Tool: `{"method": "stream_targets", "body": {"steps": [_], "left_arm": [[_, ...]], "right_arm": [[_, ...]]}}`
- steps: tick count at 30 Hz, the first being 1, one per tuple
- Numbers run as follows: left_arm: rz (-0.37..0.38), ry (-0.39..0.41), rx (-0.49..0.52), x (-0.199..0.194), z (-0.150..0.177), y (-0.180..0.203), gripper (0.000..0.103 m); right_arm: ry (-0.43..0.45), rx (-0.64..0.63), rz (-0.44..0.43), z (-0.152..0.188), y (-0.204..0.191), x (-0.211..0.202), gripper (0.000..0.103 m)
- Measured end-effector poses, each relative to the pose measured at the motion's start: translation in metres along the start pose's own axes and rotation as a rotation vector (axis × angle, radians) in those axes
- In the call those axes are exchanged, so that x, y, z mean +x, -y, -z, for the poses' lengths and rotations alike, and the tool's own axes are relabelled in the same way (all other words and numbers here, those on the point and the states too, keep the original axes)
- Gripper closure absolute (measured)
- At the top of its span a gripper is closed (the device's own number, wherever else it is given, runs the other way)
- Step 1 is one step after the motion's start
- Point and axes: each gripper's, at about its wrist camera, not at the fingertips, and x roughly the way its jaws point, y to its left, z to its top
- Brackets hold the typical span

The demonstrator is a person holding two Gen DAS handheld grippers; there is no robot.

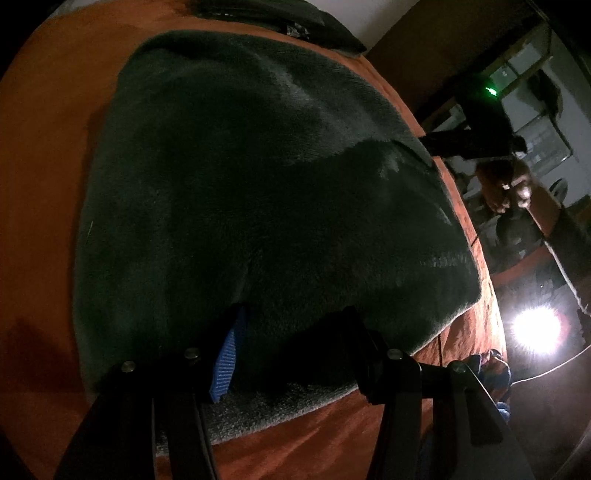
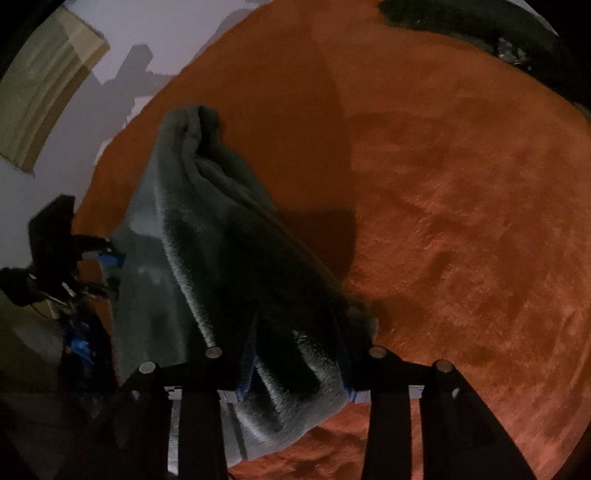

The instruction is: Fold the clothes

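Note:
A dark grey-green fleece garment (image 1: pixel 258 184) lies over an orange blanket (image 1: pixel 48 184). In the left wrist view its near edge is bunched between the fingers of my left gripper (image 1: pixel 291 343), which is shut on it; the blue pad (image 1: pixel 227 358) shows on one side. At the garment's far right corner, a hand (image 1: pixel 506 184) holds my right gripper (image 1: pixel 461 142). In the right wrist view, my right gripper (image 2: pixel 297 354) is shut on a thick fold of the garment (image 2: pixel 207 240). The cloth hangs lifted off the blanket (image 2: pixel 461 221) and stretches left to the left gripper (image 2: pixel 107 262).
Another dark item (image 1: pixel 295 22) lies at the blanket's far edge, also seen as the dark item (image 2: pixel 498 37). A bright lamp (image 1: pixel 535 328) glares beyond the bed's right edge. A pale wall (image 2: pixel 129 37) stands behind the bed. Bare orange blanket spreads to the right.

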Motion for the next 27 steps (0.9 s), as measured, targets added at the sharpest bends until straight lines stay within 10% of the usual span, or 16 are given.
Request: {"method": "stream_targets", "body": {"steps": [2,6,9,13,27], "left_arm": [[-0.001,0.001,0.004,0.001,-0.001,0.001,0.047],[-0.009,0.0,0.025,0.006,0.0,0.006,0.042],[-0.023,0.002,0.047,0.008,0.0,0.011,0.039],[-0.03,0.007,0.061,0.009,0.0,0.014,0.038],[0.029,0.007,-0.012,0.019,0.011,0.007,0.038]], "right_arm": [[0.008,-0.015,0.012,0.005,-0.006,-0.002,0.046],[0.023,-0.045,0.036,0.016,-0.018,-0.007,0.046],[0.042,-0.009,0.039,0.021,-0.014,-0.01,0.086],[0.073,0.084,0.033,0.023,0.001,-0.013,0.095],[0.125,0.269,-0.038,0.022,0.033,-0.018,0.074]]}}
